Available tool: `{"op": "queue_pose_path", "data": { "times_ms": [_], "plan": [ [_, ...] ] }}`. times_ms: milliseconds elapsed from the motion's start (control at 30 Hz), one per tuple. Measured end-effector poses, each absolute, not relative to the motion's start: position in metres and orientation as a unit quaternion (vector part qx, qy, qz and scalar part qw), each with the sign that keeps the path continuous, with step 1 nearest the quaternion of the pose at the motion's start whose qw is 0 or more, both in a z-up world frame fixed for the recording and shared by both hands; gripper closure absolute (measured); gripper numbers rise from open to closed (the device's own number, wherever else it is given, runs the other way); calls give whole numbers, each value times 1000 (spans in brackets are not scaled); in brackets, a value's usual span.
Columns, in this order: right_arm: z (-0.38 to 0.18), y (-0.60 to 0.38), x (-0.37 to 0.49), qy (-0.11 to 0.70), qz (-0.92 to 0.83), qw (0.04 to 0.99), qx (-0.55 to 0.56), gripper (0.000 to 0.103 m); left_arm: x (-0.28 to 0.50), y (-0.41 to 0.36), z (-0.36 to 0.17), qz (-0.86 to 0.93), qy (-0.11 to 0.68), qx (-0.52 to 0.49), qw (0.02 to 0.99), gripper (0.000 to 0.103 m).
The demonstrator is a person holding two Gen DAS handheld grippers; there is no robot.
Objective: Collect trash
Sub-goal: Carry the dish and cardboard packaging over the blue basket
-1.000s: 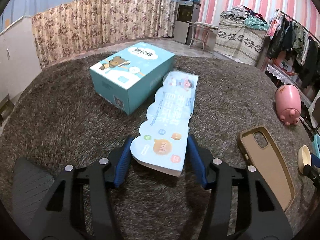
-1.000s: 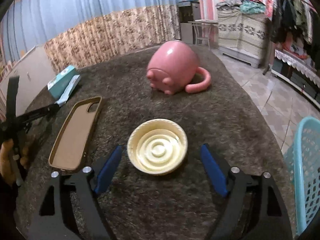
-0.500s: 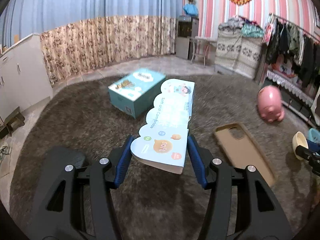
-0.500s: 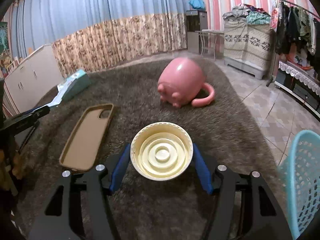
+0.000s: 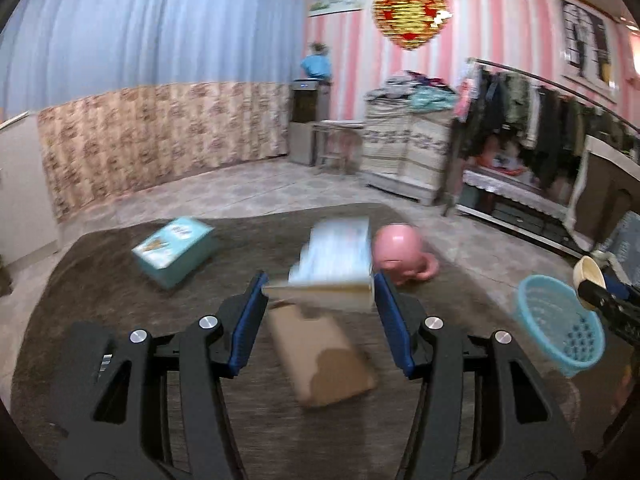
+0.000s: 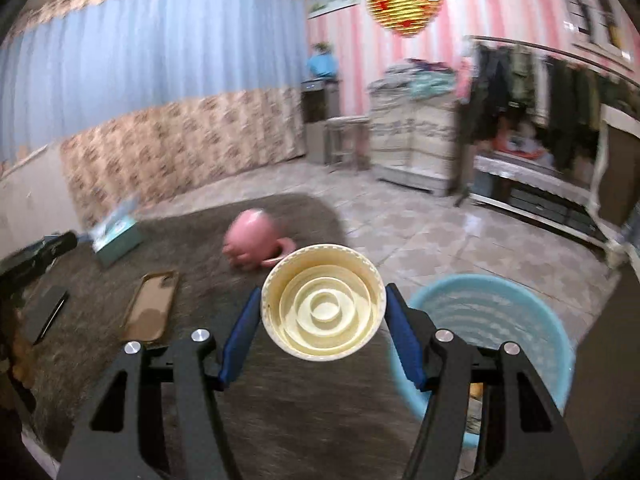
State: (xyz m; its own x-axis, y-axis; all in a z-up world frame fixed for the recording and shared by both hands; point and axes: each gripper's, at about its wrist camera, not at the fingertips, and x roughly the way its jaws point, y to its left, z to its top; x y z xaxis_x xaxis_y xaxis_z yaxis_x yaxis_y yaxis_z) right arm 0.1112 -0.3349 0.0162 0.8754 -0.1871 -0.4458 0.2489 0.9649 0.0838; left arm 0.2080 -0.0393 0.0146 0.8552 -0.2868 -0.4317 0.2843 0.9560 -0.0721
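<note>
My left gripper (image 5: 318, 294) is shut on a flat blue-and-white printed packet (image 5: 334, 264), lifted off the brown carpeted table (image 5: 100, 288). My right gripper (image 6: 322, 312) is shut on a round cream plastic lid (image 6: 322, 302), its ribbed inside facing the camera, held above the table edge. A light blue plastic basket (image 6: 488, 320) stands on the floor just right of that lid, also seen in the left wrist view as the basket (image 5: 560, 328). In that view the right gripper with the lid (image 5: 588, 276) shows at the far right.
On the table lie a teal box (image 5: 174, 250), a tan phone case (image 5: 320, 356) and a pink pig-shaped mug (image 5: 400, 252). A dark phone (image 6: 44, 314) lies at the table's left. Beyond are tiled floor, a clothes rack (image 5: 532, 112) and curtains.
Both grippers have risen from the table with their loads. The right gripper closed on the lid, which lay loose on the carpet a second ago. The blue basket has come into view.
</note>
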Motion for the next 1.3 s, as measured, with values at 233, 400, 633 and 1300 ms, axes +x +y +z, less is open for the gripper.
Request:
{"op": "queue_pose_path", "data": {
  "times_ms": [233, 400, 633, 1300],
  "plan": [
    [-1, -416, 94, 224, -187, 949, 122, 41, 193, -115, 3, -194, 228, 42, 953, 77],
    [-18, -432, 105, 241, -172, 943, 151, 41, 214, -117, -35, -185, 294, 23, 937, 77],
    [-20, -408, 124, 254, -144, 949, 118, 41, 220, -114, -61, -172, 328, 13, 929, 24],
    [-24, -424, 112, 258, -141, 949, 115, 41, 212, -182, -94, -242, 389, -4, 889, 85]
  ]
}}
